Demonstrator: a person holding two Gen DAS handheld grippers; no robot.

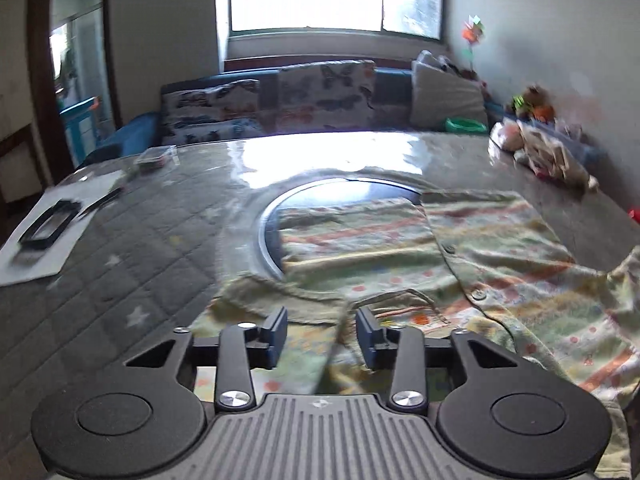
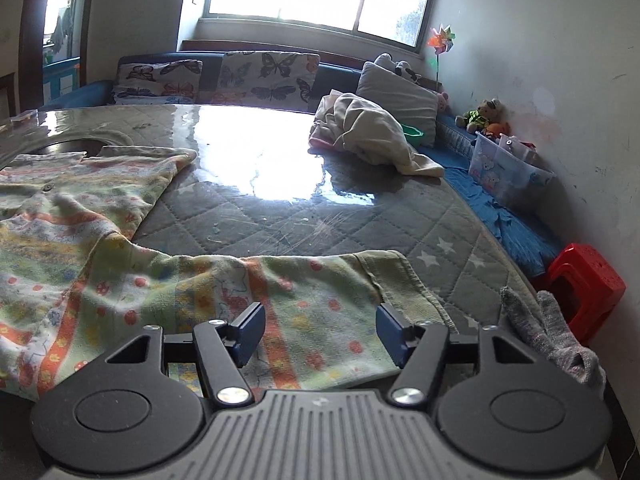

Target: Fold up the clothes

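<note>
A pale green child's shirt (image 1: 460,264) with orange stripes, dots and buttons lies spread on the glass-topped table (image 1: 160,240). My left gripper (image 1: 322,334) is open just above the shirt's near edge, by the collar area, with nothing between its fingers. In the right wrist view the same shirt (image 2: 120,272) lies to the left, and its sleeve (image 2: 320,300) stretches out flat below my right gripper (image 2: 320,334). That gripper is open wide over the sleeve, near the ribbed cuff (image 2: 404,280), and holds nothing.
A heap of beige clothes (image 2: 372,132) lies at the table's far right. A grey sock (image 2: 556,340) lies at the near right edge. A red stool (image 2: 584,284) and a toy box (image 2: 508,172) stand to the right. A white sheet with a black frame (image 1: 44,232) lies at the left.
</note>
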